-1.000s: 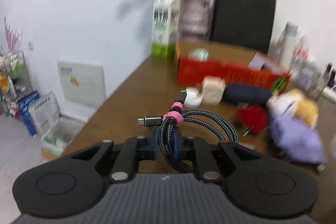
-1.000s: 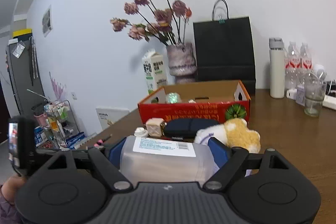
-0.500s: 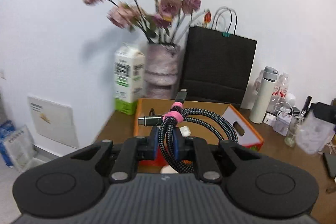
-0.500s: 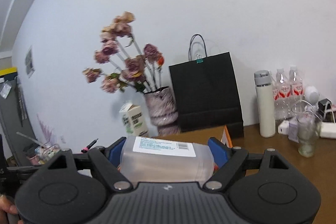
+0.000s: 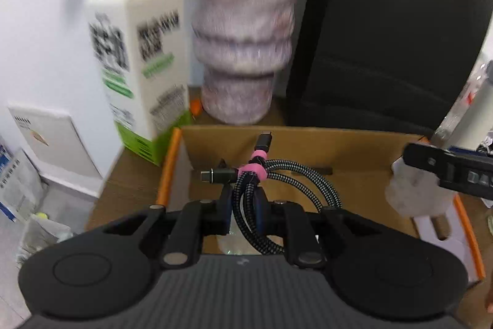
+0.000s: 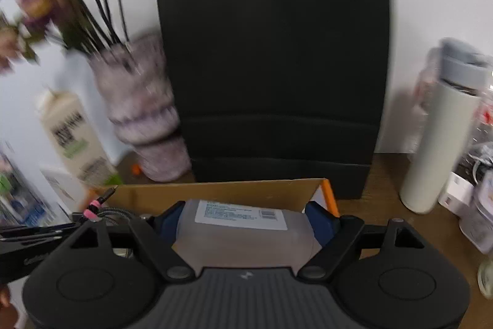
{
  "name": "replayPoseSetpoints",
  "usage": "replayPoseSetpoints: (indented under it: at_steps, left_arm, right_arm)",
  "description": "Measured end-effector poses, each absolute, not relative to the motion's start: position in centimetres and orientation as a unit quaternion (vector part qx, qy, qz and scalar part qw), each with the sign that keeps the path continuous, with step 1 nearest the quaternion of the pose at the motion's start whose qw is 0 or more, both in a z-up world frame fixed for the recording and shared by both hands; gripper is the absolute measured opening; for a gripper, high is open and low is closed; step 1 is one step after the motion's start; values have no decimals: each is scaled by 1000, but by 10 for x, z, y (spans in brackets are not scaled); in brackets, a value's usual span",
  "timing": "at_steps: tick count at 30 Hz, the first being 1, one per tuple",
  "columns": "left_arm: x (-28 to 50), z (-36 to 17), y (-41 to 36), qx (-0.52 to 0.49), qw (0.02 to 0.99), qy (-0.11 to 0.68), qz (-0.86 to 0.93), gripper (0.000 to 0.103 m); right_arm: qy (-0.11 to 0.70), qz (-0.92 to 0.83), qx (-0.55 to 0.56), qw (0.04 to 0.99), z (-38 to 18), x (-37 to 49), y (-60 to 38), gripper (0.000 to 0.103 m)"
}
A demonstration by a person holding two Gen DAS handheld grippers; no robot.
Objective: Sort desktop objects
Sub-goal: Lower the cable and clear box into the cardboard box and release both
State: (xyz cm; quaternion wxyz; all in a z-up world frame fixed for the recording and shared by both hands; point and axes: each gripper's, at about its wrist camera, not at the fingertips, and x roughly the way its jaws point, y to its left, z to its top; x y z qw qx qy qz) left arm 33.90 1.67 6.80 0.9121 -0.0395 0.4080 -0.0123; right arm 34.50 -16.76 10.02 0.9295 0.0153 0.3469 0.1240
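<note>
My left gripper (image 5: 245, 201) is shut on a coiled black-and-white braided cable (image 5: 277, 196) with pink ties, held over the open cardboard box (image 5: 308, 141). My right gripper (image 6: 246, 219) is shut on a frosted plastic bottle (image 6: 243, 232) with a white label, held over the same box's far wall (image 6: 215, 190). The right gripper and its bottle (image 5: 413, 190) show at the right of the left wrist view. The cable (image 6: 107, 211) shows at the left of the right wrist view.
Behind the box stand a milk carton (image 5: 138, 67), a purple vase (image 5: 243, 51) with dried flowers and a black paper bag (image 6: 274, 60). A white thermos (image 6: 443, 141) and small items stand on the wooden table (image 6: 385, 196) at the right.
Both grippers have moved forward and tipped down from high above the table to right over the box, each still holding its object.
</note>
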Motion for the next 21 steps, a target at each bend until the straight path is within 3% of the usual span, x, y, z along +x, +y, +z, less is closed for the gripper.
replayPoseSetpoints:
  at_steps: [4, 9, 14, 19, 21]
  left_arm:
    - [357, 48, 14, -26, 907, 421, -19, 16]
    - [350, 63, 18, -20, 919, 392, -24, 18]
    - [332, 101, 30, -21, 923, 384, -18, 20]
    - [297, 136, 32, -14, 926, 377, -7, 30]
    - [279, 145, 29, 0, 929, 370, 4, 39]
  right_arm:
    - [369, 117, -18, 922, 69, 379, -150, 82]
    - [382, 110, -39, 917, 53, 391, -144, 81]
    - [370, 103, 6, 923, 85, 380, -167, 81]
    - [356, 107, -1, 928, 130, 342, -181, 81]
    - [355, 109, -8, 929, 143, 324, -185, 82]
